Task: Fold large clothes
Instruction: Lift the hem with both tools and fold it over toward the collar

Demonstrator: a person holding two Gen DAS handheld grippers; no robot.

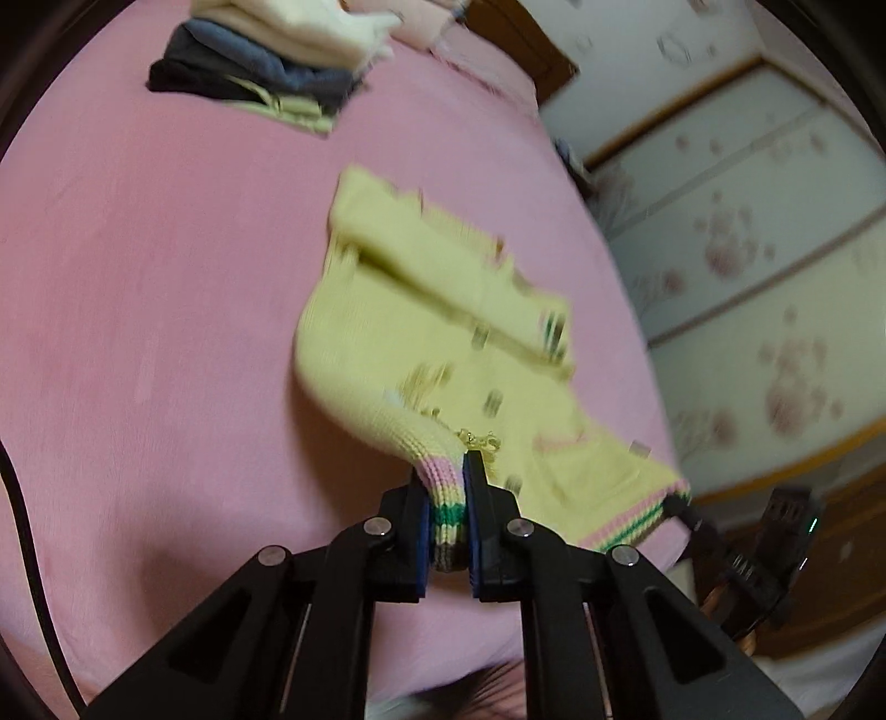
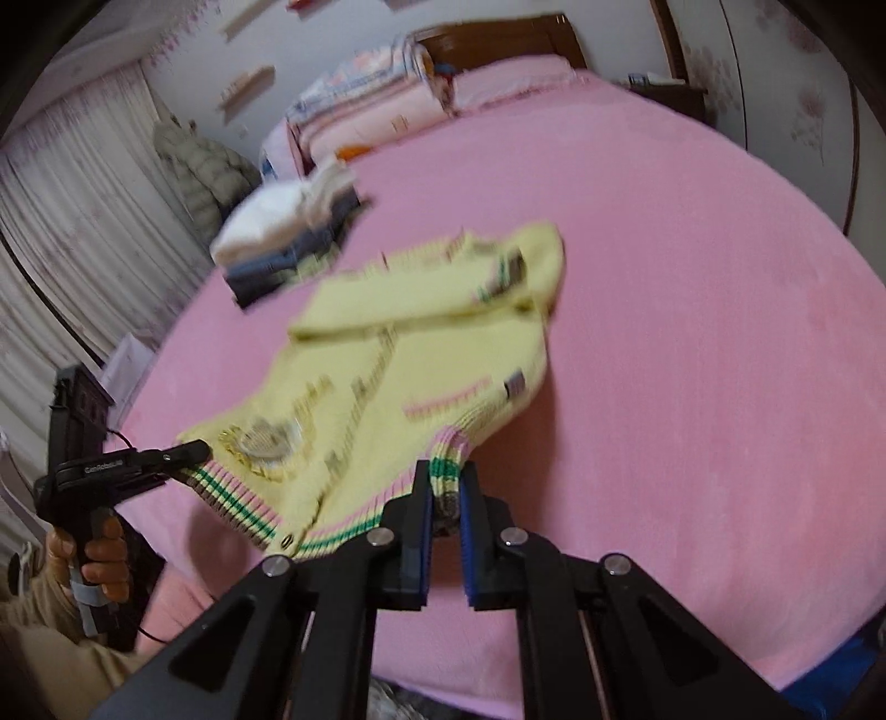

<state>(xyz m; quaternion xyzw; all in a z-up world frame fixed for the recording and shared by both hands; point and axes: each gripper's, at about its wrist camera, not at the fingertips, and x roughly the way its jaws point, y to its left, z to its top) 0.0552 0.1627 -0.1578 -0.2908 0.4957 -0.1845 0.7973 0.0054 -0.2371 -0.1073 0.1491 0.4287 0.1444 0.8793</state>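
Note:
A pale yellow knit cardigan [image 1: 437, 332] with pink, green and brown striped ribbing lies on the pink bed, its near hem lifted off the cover. My left gripper [image 1: 446, 501] is shut on one striped hem corner, pinched between its blue pads. My right gripper [image 2: 446, 498] is shut on the other hem corner of the cardigan [image 2: 410, 354]. In the right wrist view the left gripper [image 2: 191, 448] shows at the left, held by a hand [image 2: 97, 559], clamping the hem. The right gripper [image 1: 678, 507] appears at the right of the left wrist view, on the hem. Sleeves are folded across the cardigan's far part.
A stack of folded clothes [image 2: 288, 238] sits on the pink bed cover [image 2: 692, 332] beyond the cardigan, also seen as the stack [image 1: 277, 61]. Folded quilts [image 2: 376, 105] lie by the wooden headboard [image 2: 498, 39]. A flower-patterned wardrobe [image 1: 747, 266] stands beside the bed. Curtains [image 2: 72, 221] hang at left.

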